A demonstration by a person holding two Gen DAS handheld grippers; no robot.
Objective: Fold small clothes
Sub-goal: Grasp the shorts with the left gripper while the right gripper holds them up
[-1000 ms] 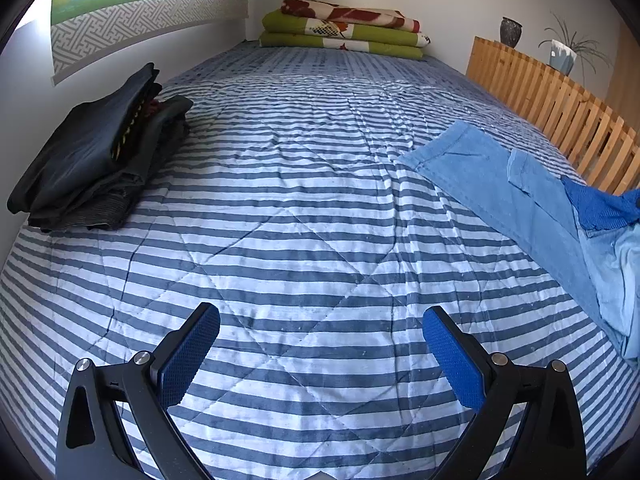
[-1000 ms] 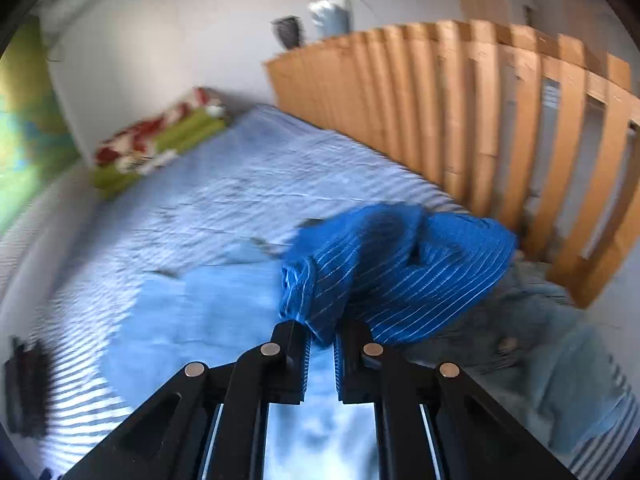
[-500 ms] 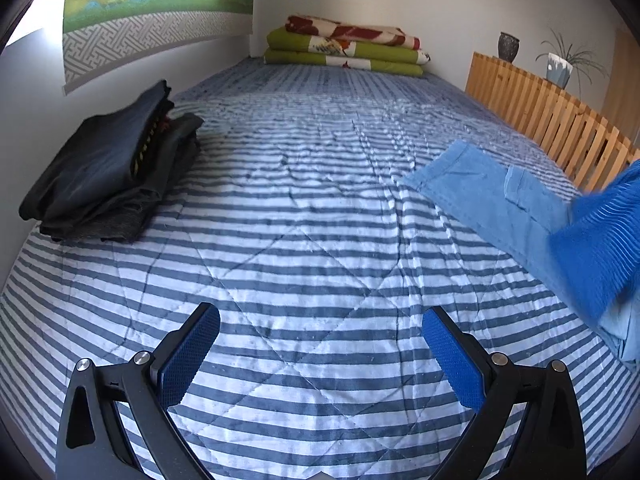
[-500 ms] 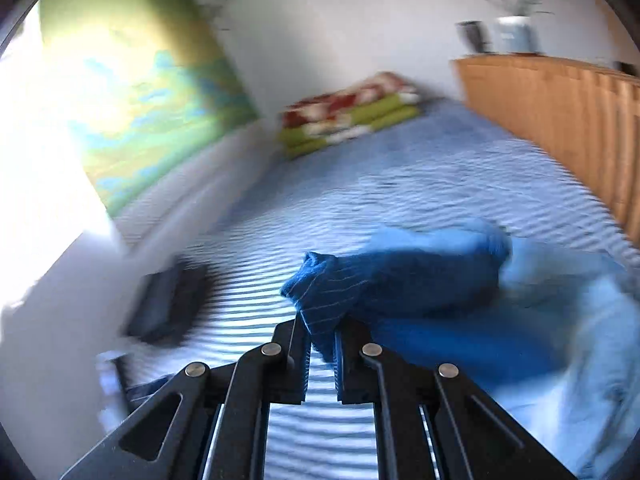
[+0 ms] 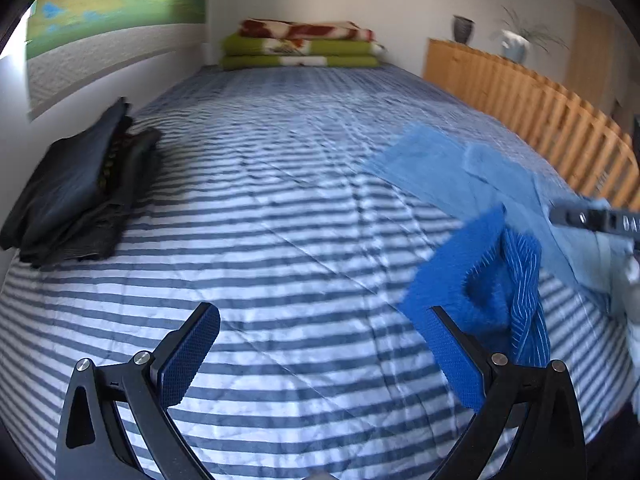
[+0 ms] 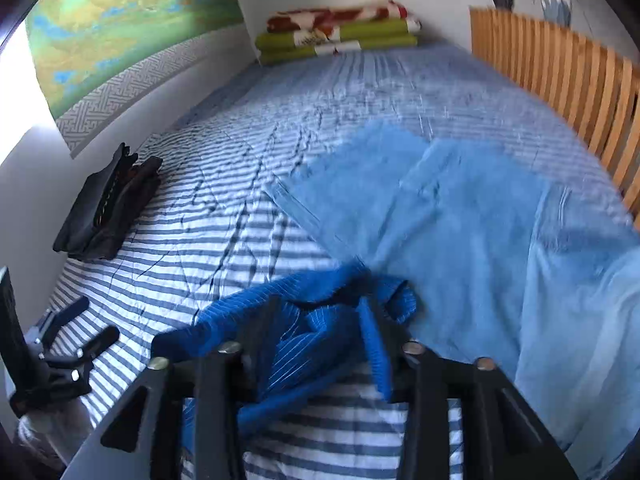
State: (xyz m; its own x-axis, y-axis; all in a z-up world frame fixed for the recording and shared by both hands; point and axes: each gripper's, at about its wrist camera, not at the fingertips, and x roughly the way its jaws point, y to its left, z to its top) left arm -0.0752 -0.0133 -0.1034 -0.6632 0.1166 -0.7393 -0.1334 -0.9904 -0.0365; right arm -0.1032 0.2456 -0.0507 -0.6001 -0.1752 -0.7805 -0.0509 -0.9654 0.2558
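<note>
A dark blue pinstriped garment (image 6: 304, 340) lies crumpled on the striped bedcover (image 5: 260, 220), draped between and over the spread fingers of my right gripper (image 6: 320, 320), which is open. In the left wrist view the same garment (image 5: 480, 280) sits just behind the right finger of my left gripper (image 5: 320, 356), which is open and holds nothing. The right gripper (image 5: 592, 220) shows at that view's right edge. Light blue clothes (image 6: 460, 208) lie spread to the right of the dark blue piece.
A stack of folded dark clothes (image 5: 76, 192) lies by the left wall. Folded green and red blankets (image 5: 304, 48) sit at the bed's far end. A wooden slat rail (image 5: 520, 96) runs along the right side. My left gripper (image 6: 60, 360) shows at the lower left.
The right gripper swung left, away from the rail, carrying the dark blue garment off the light blue pile onto the striped cover, and its jaws opened. The left gripper stayed open, barely moving.
</note>
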